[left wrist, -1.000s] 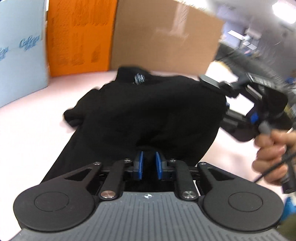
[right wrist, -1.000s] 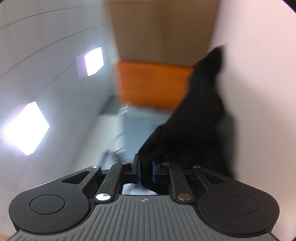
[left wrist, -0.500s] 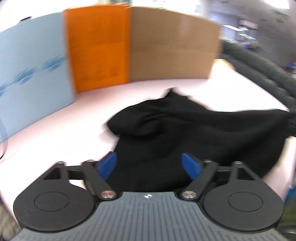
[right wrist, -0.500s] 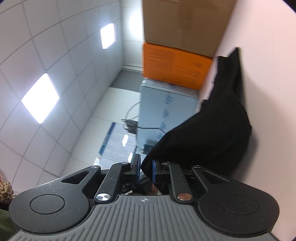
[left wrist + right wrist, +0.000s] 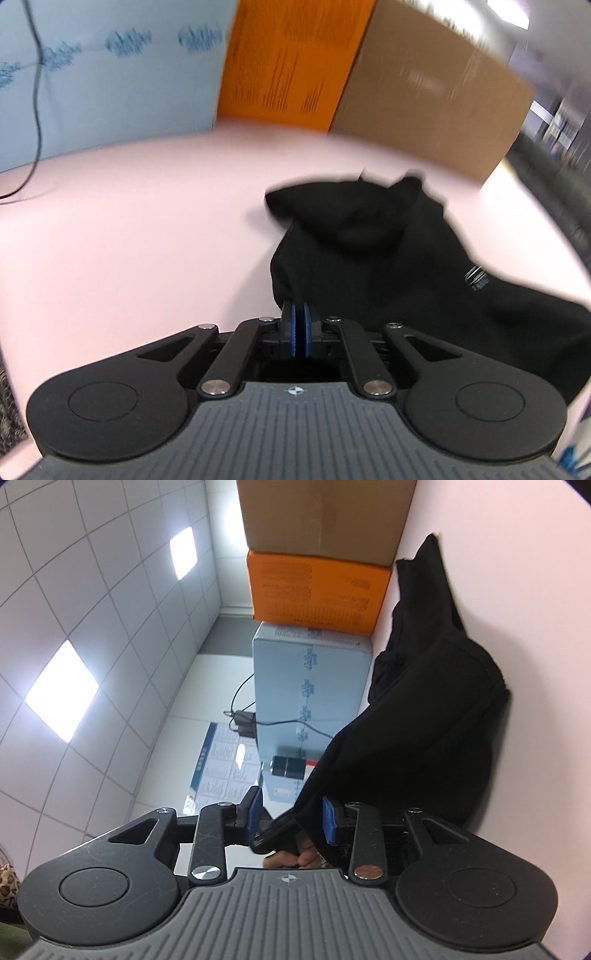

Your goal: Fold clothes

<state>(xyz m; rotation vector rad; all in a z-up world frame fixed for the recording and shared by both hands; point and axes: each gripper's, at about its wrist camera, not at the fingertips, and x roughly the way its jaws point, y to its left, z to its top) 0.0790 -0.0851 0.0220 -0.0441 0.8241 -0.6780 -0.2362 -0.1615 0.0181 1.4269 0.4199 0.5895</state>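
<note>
Blue-padded fingers of the left gripper point(image 5: 299, 328) are pressed together, pinching the near left edge of the black garment point(image 5: 406, 266) — a thin fold of fabric appears to sit between the pads. From that point the garment spreads away and to the right over the pink table point(image 5: 129, 229), rumpled, with a small pale logo point(image 5: 476, 278) on its right part. Behind it stand three boxes in a row: a light blue box point(image 5: 110, 74), an orange box point(image 5: 291, 62) and a brown cardboard box point(image 5: 436, 92). A dark cable point(image 5: 35, 92) hangs in front of the blue one.

The right gripper point(image 5: 291, 818) is rolled on its side, so the table point(image 5: 535, 590) runs up the right of its view. Its jaws stand apart; the garment point(image 5: 424, 738) edge hangs in the gap, against the right pad point(image 5: 328, 819) and clear of the left. Between the fingers, a hand point(image 5: 291, 858) holds a dark handle. Beyond lie the same boxes — blue point(image 5: 310, 686), orange point(image 5: 317, 590), cardboard point(image 5: 325, 517) — and the tiled ceiling point(image 5: 92, 609).
</note>
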